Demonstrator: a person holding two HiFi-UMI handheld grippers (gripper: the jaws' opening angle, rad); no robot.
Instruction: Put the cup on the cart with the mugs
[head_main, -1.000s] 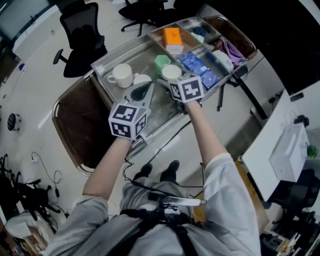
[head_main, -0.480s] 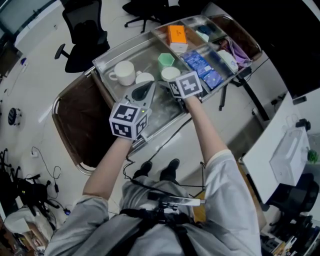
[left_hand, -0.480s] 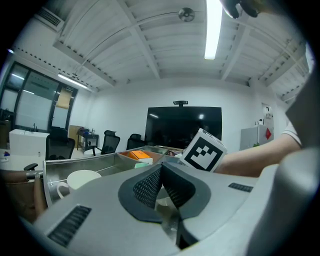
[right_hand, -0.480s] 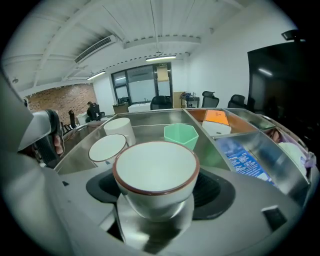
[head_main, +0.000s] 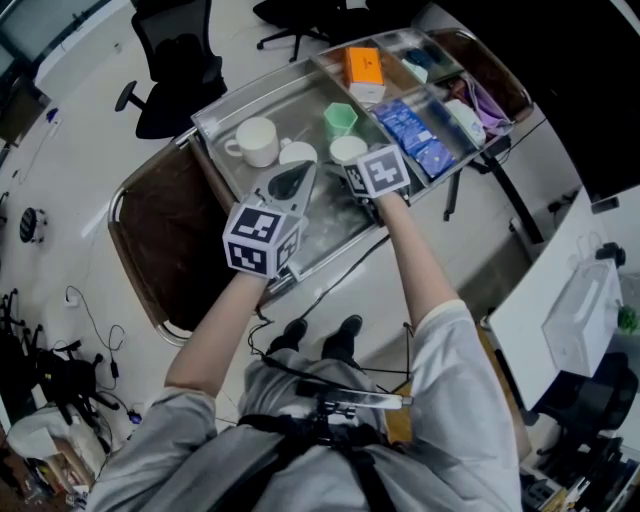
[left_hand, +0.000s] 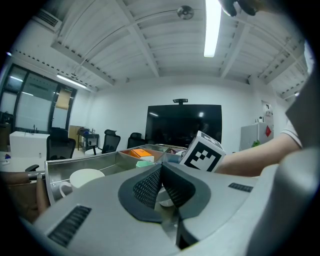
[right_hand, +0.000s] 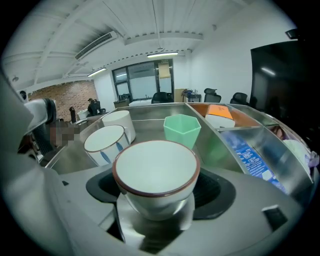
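Observation:
A white cup with a brown rim (right_hand: 156, 177) sits between the wide-set jaws of my right gripper (right_hand: 156, 197), which is shut on it. In the head view the cup (head_main: 348, 150) and right gripper (head_main: 353, 165) are over the steel cart tray (head_main: 225, 115), beside a blue-striped cup (head_main: 297, 153), a white mug (head_main: 257, 141) and a green hexagonal cup (head_main: 340, 120). My left gripper (head_main: 298, 178) hovers just left of them, jaws shut and empty (left_hand: 161, 182).
The cart's right compartments hold an orange box (head_main: 364, 68), blue packets (head_main: 410, 130) and other small items. A brown seat (head_main: 170, 240) adjoins the cart on the left. Office chairs (head_main: 175, 60) stand behind it, a white table (head_main: 560, 300) at right.
The head view has shifted slightly. Both grippers stay in about the same place over the cart, the right one still holding the cup.

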